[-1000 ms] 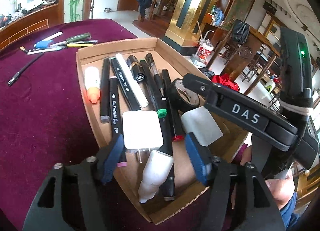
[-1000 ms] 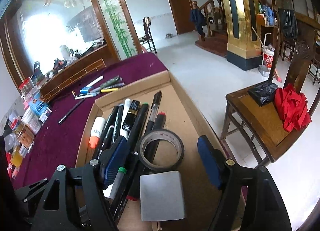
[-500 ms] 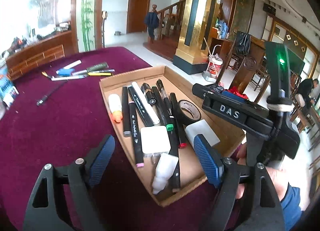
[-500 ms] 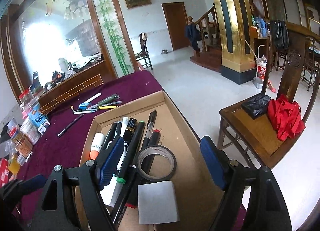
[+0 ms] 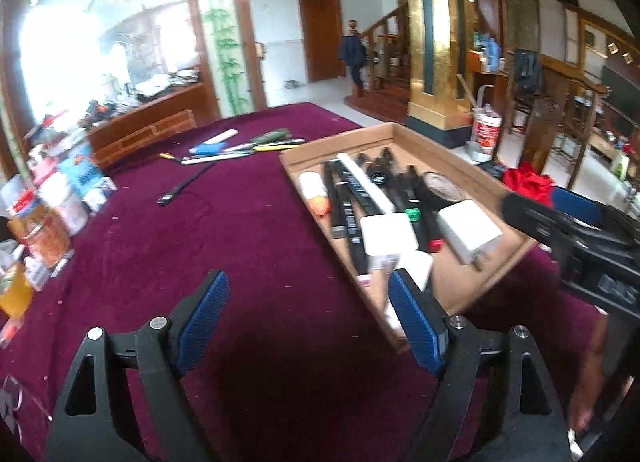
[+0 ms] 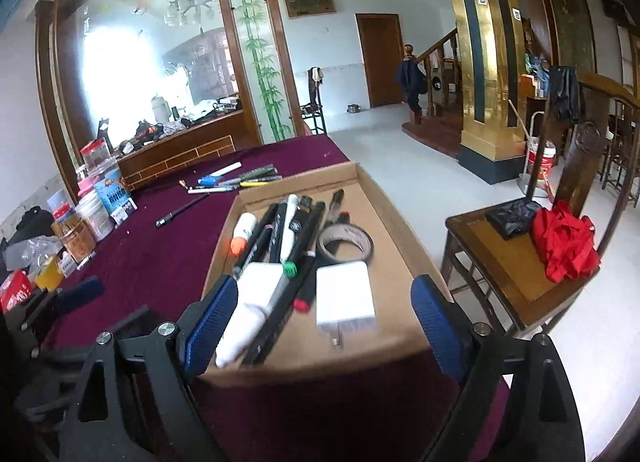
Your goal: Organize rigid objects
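A shallow cardboard tray (image 5: 416, 144) (image 6: 384, 198) on the purple table holds several markers (image 5: 348, 198), a white tube (image 6: 240, 326), two white chargers (image 5: 386, 234) (image 6: 346, 294) and a tape roll (image 6: 346, 240). My left gripper (image 5: 308, 322) is open and empty, above the cloth just left of the tray's near corner. My right gripper (image 6: 324, 326) is open and empty, in front of the tray's near edge. Loose pens (image 5: 240, 148) (image 6: 236, 182) and a black pen (image 5: 184, 184) lie farther back on the cloth.
Jars and packets (image 6: 88, 206) crowd the table's left edge, also in the left wrist view (image 5: 52, 206). A wooden chair (image 6: 516, 258) with red cloth stands right of the table. The right gripper's body (image 5: 580, 238) shows at the right in the left wrist view.
Both grippers have pulled back from the tray and up. The left one has opened wider and swung left, off the tray and over bare cloth. The tray's contents have not moved.
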`<action>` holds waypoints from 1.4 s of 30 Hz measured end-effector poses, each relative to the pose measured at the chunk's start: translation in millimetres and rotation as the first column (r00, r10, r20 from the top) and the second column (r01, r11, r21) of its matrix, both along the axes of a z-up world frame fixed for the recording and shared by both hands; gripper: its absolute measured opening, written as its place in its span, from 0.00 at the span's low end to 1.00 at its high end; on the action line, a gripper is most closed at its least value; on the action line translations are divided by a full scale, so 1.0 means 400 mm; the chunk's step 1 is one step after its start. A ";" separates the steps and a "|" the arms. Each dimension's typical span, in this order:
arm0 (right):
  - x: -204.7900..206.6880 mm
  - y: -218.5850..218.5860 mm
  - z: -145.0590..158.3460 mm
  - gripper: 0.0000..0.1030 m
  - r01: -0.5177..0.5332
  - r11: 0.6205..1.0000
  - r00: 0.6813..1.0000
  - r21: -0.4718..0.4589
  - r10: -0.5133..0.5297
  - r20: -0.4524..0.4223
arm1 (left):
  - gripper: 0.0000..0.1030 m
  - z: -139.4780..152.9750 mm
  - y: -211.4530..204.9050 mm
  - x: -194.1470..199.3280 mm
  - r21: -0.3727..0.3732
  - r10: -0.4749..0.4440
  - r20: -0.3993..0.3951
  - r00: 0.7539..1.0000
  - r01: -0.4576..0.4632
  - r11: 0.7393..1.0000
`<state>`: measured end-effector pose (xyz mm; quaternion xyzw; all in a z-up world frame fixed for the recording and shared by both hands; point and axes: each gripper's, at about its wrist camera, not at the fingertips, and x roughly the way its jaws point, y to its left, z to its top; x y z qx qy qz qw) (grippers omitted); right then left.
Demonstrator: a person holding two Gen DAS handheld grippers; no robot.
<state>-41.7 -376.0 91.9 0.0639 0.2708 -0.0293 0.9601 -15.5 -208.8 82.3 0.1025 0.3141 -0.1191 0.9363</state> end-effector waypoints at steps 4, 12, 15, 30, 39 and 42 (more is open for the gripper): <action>-0.013 0.008 -0.011 0.82 0.009 1.000 1.000 -0.020 -0.009 -0.010 | 0.80 -0.003 0.009 -0.013 0.014 0.000 0.023 1.000 0.000 1.000; -0.021 0.040 -0.014 0.82 -0.001 0.998 1.000 -0.070 0.000 -0.019 | 0.80 0.000 -0.002 -0.037 0.038 -0.043 0.040 0.998 0.041 0.998; -0.022 0.043 -0.010 0.82 0.004 0.997 1.000 -0.083 -0.005 -0.012 | 0.80 -0.001 -0.003 -0.040 0.063 -0.030 0.060 0.998 0.027 0.998; -0.007 0.057 -0.036 0.82 0.000 0.996 0.999 -0.090 -0.003 -0.036 | 0.80 -0.018 0.011 -0.023 0.076 0.004 0.056 0.998 -0.008 0.997; -0.005 0.053 -0.037 0.82 0.002 0.996 0.999 -0.088 -0.005 -0.039 | 0.80 -0.022 0.005 -0.025 0.089 -0.007 0.054 0.999 0.002 0.996; -0.004 0.054 -0.038 0.82 -0.001 0.996 0.999 -0.087 -0.002 -0.043 | 0.80 -0.023 0.004 -0.025 0.089 -0.006 0.055 0.998 0.002 0.996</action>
